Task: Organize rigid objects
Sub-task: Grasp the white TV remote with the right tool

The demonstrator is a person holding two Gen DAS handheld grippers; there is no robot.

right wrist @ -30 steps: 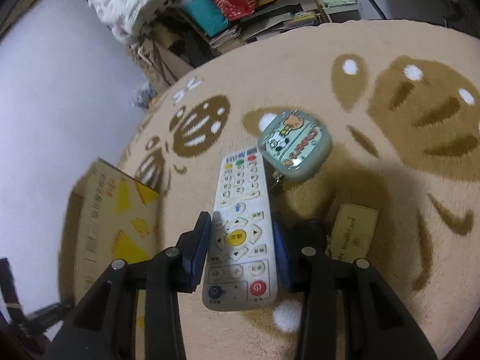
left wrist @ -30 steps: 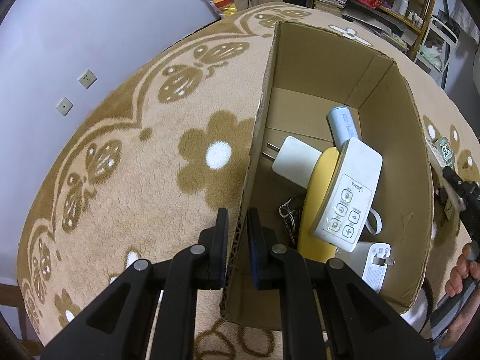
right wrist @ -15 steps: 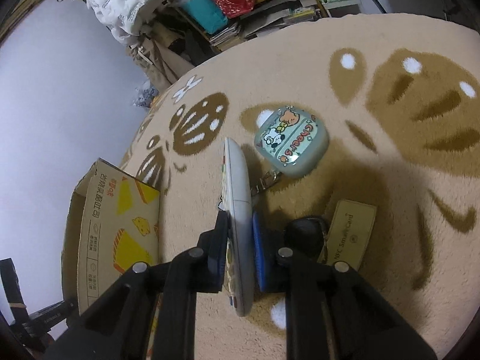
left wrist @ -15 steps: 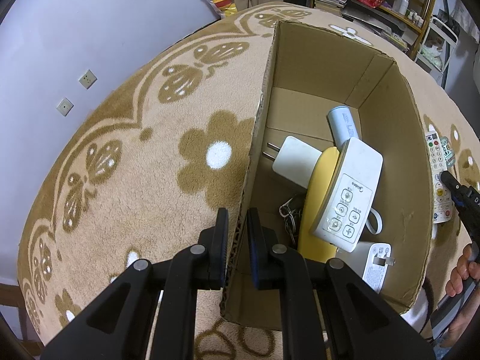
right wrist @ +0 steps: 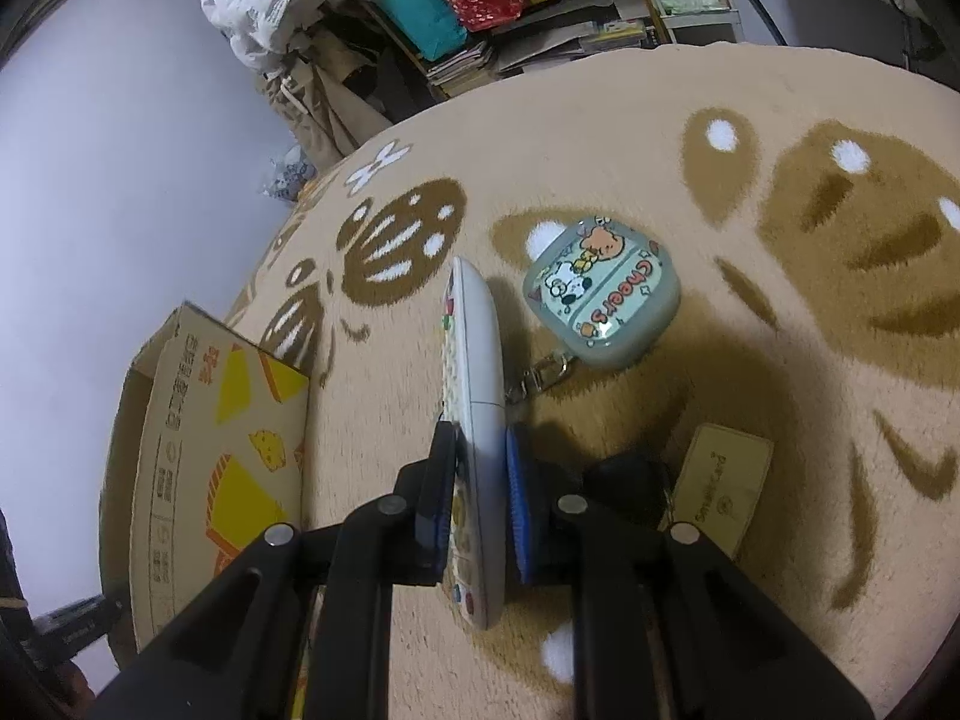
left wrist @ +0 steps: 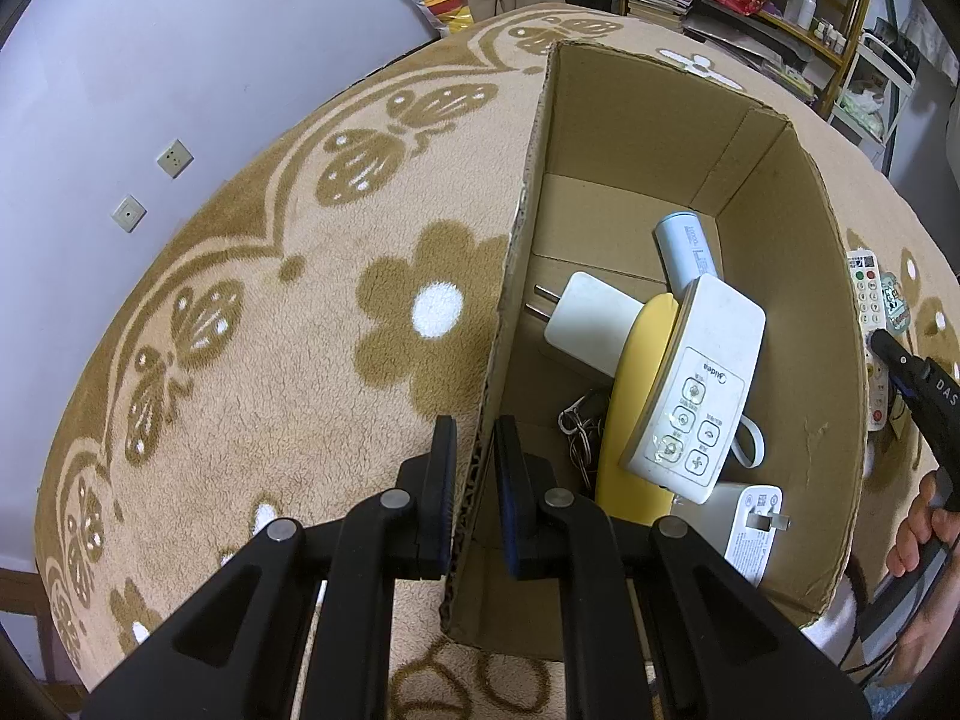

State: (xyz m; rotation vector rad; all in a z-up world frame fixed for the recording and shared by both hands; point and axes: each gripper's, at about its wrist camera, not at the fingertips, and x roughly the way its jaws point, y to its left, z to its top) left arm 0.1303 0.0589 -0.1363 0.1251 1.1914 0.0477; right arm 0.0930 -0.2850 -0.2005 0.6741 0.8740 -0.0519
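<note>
Remote (right wrist: 477, 396) now tipped on edge, right tool (right wrist: 480, 498) pinching it; left tool (left wrist: 474, 474) pinching box wall (left wrist: 510, 276). Narrow grip risking twisting and slipping out.

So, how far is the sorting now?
Done: two chargers, a white remote and other small things lie in the box. In hand: the right gripper grips the long remote; the left gripper holds the box wall. Left: the cartoon case and card on the rug.
</note>
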